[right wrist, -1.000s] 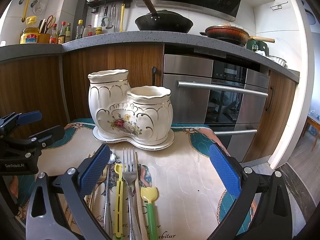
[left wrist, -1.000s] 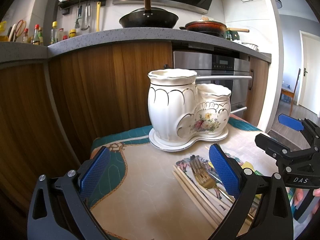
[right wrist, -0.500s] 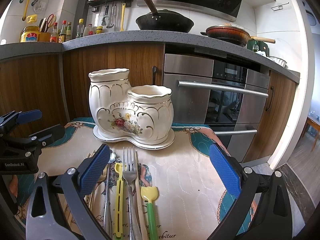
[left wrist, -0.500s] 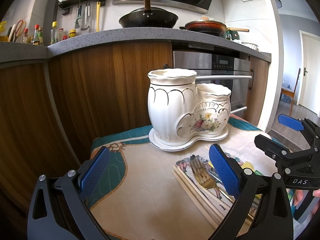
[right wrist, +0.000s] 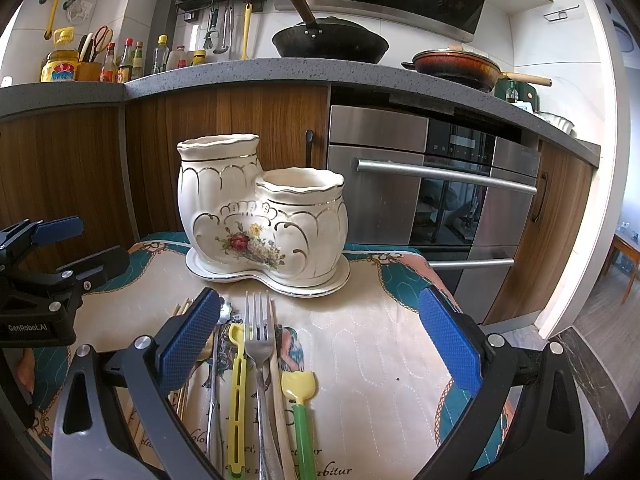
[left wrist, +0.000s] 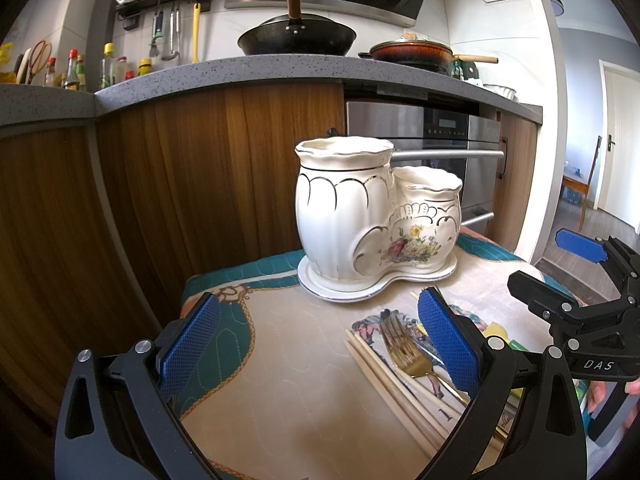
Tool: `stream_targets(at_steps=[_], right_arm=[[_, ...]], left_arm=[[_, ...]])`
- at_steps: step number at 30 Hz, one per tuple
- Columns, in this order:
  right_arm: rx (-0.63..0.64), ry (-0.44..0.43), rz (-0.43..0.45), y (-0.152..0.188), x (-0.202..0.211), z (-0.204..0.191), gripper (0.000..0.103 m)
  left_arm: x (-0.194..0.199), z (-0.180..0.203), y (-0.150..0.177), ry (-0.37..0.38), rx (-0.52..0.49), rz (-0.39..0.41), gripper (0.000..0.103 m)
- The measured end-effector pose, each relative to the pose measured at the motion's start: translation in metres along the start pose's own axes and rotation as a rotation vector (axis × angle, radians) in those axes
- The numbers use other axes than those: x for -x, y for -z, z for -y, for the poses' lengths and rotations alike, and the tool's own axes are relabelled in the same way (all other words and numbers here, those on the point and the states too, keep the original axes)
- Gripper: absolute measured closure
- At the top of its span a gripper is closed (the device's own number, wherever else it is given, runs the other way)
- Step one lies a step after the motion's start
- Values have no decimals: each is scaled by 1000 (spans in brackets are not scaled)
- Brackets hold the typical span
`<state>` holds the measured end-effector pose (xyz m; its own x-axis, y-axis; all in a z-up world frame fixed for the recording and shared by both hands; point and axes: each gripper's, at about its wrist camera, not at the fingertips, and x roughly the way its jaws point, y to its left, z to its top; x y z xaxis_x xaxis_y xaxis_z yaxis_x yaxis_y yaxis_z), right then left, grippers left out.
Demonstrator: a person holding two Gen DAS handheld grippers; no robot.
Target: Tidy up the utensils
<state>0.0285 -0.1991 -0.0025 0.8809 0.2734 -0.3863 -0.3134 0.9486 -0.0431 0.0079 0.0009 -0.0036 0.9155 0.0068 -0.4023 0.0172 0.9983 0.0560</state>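
Utensils are lying on the desk in the left wrist view, just inside and under the left hand-held gripper's right finger, handles running back toward the camera. Its jaws are standing spread, holding nothing; the holder is sitting ahead.

From the right wrist view, the right hand-held gripper, also spread and empty, is hovering with the fork lengthwise beside its left finger, so this hand looks nearer.
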Motion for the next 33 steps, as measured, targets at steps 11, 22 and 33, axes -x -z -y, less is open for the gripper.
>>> stream_targets(at_steps=[11, 22, 33], right_arm=[[1, 1, -1, 0, 0, 0, 5], [4, 2, -3, 1, -1, -1, 5], [-13, 36, -41, 0, -3, 4, 5]], left_arm=[[1, 0, 0, 0, 1, -1, 5], [0, 0, -1, 0, 1, -2, 5], [-13, -2, 10, 30, 2, -92, 5]])
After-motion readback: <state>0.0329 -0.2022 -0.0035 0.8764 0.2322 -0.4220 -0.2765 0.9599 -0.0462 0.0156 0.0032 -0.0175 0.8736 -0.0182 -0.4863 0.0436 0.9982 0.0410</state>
